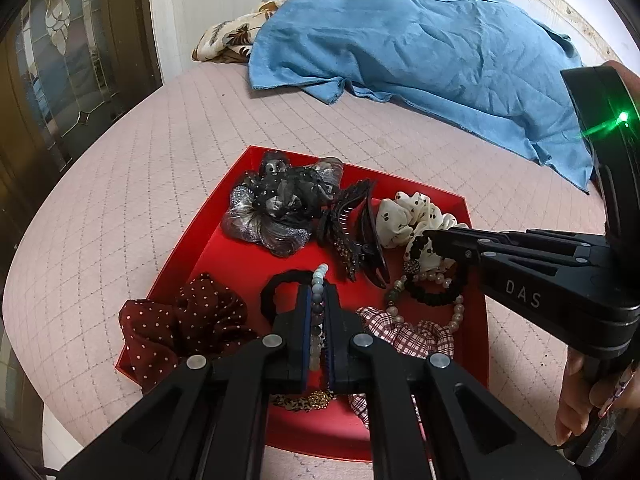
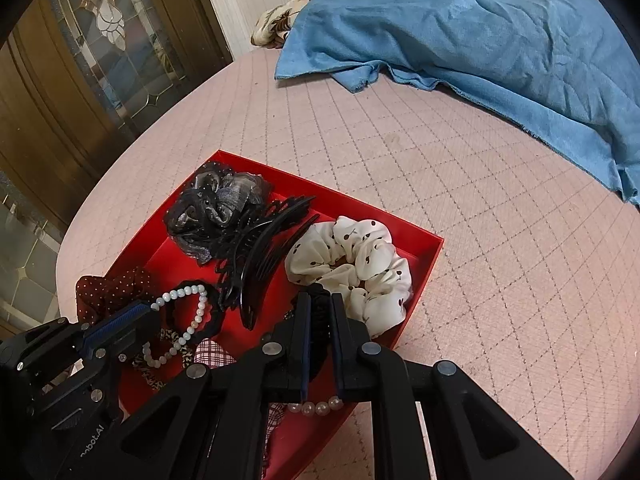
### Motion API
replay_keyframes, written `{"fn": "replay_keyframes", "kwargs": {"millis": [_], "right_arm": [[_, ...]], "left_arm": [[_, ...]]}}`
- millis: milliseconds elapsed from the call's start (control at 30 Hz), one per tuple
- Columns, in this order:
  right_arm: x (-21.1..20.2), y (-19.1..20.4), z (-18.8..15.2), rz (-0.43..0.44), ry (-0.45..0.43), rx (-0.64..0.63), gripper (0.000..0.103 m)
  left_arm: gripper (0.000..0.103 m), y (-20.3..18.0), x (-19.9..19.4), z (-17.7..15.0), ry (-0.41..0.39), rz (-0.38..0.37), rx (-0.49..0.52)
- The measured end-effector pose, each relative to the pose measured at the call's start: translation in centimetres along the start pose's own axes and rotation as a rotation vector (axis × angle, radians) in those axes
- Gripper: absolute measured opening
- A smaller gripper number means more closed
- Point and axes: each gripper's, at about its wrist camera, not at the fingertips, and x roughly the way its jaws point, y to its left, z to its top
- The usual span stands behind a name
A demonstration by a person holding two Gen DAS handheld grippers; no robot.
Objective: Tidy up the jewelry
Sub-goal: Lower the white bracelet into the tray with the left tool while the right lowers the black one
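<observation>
A red tray (image 1: 224, 216) (image 2: 424, 264) on the pink bed holds hair accessories and bracelets. My left gripper (image 1: 318, 290) (image 2: 146, 306) is shut on a pale bead bracelet (image 1: 319, 284) (image 2: 192, 312) above the tray's near part. My right gripper (image 2: 320, 300) (image 1: 430, 238) is shut on a black braided band (image 2: 320, 320) (image 1: 436, 296) beside the white dotted scrunchie (image 2: 352, 264) (image 1: 412, 216). A black claw clip (image 1: 360, 236) (image 2: 264, 256), a grey flower piece (image 1: 276, 204) (image 2: 212, 208), a maroon dotted scrunchie (image 1: 180, 320) and a pink pearl bracelet (image 1: 456, 312) lie in the tray.
A blue cloth (image 1: 420, 44) (image 2: 480, 28) and a floral fabric (image 1: 232, 36) lie at the far side of the bed. A wooden door with glass panels (image 1: 60, 60) (image 2: 80, 60) stands to the left. A checked scrunchie (image 1: 404, 336) lies at the tray's near right.
</observation>
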Motion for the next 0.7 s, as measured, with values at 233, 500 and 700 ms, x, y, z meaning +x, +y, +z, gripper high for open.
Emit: {"fn": "replay_keyframes", "kwargs": {"millis": [233, 500, 700], "right_arm": [[-2.1, -0.1, 0.6, 0.03, -0.051, 0.009, 0.01], [-4.4, 0.8, 1.4, 0.073, -0.102, 0.019, 0.01], [-5.3, 1.5, 1.5, 0.092, -0.122, 0.014, 0.01]], "left_arm": [[0.006, 3.0, -2.0, 0.8, -0.062, -0.185, -0.153], [0.006, 8.9, -4.2, 0.3, -0.149, -0.431, -0.412], [0.006, 10.4, -4.4, 0.3, -0.165, -0.5, -0.484]]}}
